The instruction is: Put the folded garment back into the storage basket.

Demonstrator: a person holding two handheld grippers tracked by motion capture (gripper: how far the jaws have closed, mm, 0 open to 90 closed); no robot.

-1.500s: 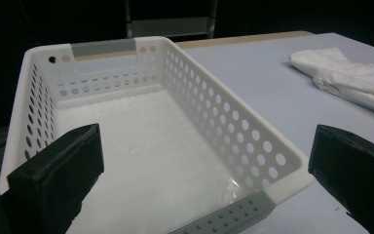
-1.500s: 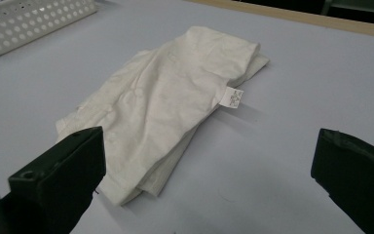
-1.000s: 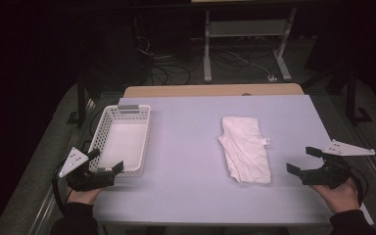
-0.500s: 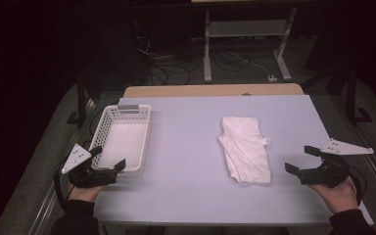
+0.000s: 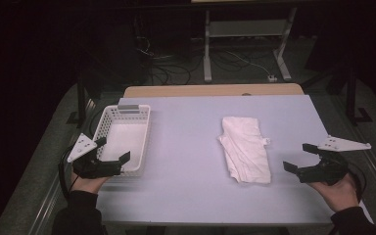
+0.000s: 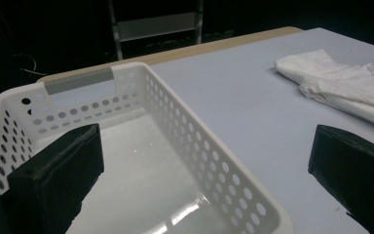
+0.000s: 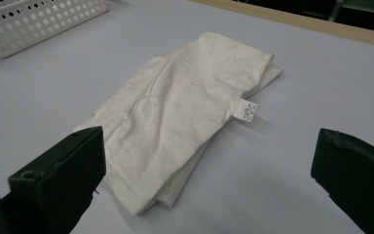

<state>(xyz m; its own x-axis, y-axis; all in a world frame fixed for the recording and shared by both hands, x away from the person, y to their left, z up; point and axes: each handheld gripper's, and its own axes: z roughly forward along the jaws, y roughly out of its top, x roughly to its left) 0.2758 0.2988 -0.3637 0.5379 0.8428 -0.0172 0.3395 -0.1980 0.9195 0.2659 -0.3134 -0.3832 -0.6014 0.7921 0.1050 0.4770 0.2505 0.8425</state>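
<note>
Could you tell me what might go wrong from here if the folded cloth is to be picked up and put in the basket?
The folded white cloth lies in loose layers, so the open right gripper might pinch only the top layer and let it unfold.

The white basket sits near the table's left edge, with the open left gripper over its near end; a bump could probably shift it.

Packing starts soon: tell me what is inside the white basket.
The white basket holds nothing visible: its bare, glossy floor shows. The left tool's near jaw covers one near corner of it.
</note>
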